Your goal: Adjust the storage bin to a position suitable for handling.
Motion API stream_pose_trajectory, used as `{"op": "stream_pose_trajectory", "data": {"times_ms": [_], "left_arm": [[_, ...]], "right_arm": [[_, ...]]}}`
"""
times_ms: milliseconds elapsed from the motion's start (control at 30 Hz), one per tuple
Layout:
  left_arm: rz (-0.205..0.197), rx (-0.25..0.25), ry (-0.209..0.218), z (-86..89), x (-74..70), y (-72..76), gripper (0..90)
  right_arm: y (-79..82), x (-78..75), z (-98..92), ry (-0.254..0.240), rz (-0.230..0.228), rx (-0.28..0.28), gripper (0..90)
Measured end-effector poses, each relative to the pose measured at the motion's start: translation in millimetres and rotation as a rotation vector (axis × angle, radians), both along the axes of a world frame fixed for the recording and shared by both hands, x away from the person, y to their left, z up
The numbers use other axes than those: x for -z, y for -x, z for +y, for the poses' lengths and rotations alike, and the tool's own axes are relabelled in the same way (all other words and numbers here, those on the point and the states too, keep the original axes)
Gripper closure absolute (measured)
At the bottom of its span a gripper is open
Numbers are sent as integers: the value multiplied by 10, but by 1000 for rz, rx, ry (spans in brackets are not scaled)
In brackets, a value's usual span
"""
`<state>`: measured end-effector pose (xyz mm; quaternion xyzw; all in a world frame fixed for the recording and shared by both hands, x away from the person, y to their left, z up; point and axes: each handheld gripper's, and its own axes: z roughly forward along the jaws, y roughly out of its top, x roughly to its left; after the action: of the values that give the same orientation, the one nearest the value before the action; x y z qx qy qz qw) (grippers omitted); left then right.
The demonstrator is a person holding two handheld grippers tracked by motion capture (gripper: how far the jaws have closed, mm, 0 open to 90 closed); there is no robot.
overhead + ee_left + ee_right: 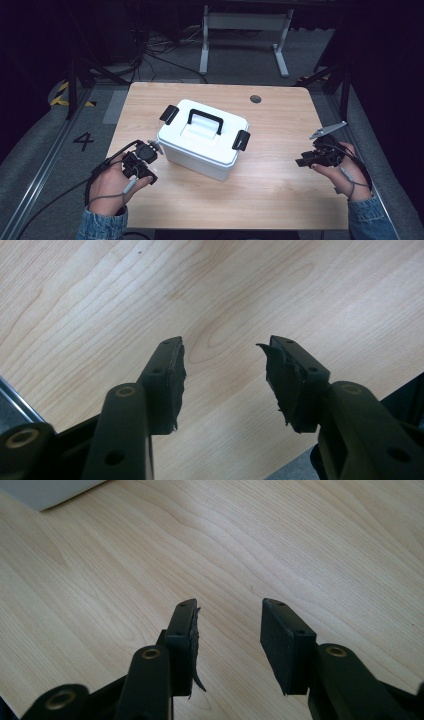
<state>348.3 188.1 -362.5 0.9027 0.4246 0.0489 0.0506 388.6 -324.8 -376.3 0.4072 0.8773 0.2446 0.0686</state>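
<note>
The white storage box (202,139) sits mid-tabletop (280,175), lid latched by black clips (240,140) at 10 and 4 o'clock. It looks rigid, smooth-sided and probably light; its black top handle (205,120) offers the surest hold. The left hand-held gripper (155,146) at 8 o'clock and the right hand-held gripper (301,162) at 3 o'clock both stand spread, empty.

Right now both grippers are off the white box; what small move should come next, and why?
Probably bring the left gripper in toward the black latch on its side of the white box. Both latches look folded down over the lid, and the left gripper sits nearer the box than the right gripper. Both stand open over bare table, holding nothing.
</note>
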Motion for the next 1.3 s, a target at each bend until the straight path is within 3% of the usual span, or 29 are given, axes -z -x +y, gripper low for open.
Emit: {"op": "stream_pose_trajectory", "data": {"times_ms": [200, 467, 600, 1067, 1167, 1233, 1300], "left_arm": [[26, 12, 28, 21, -10, -5, 530], [23, -21, 50, 95, -53, -29, 504], [49, -27, 68, 109, -58, -39, 493], [47, -25, 78, 144, -82, -46, 480], [51, -29, 85, 159, -87, -49, 472], [74, -48, 111, 184, -87, -53, 468], [73, -45, 106, 192, -91, -57, 468]], "right_arm": [[-5, -16, 23, -6, -2, -5, 589], [-23, -66, 92, -9, -8, -25, 587], [-35, -114, 125, -11, -15, -42, 587], [-96, -473, 449, -5, -57, -142, 586], [-113, -534, 515, -3, -66, -161, 585], [-139, -590, 582, -3, -73, -179, 582], [-149, -605, 604, -3, -76, -184, 579]]}}
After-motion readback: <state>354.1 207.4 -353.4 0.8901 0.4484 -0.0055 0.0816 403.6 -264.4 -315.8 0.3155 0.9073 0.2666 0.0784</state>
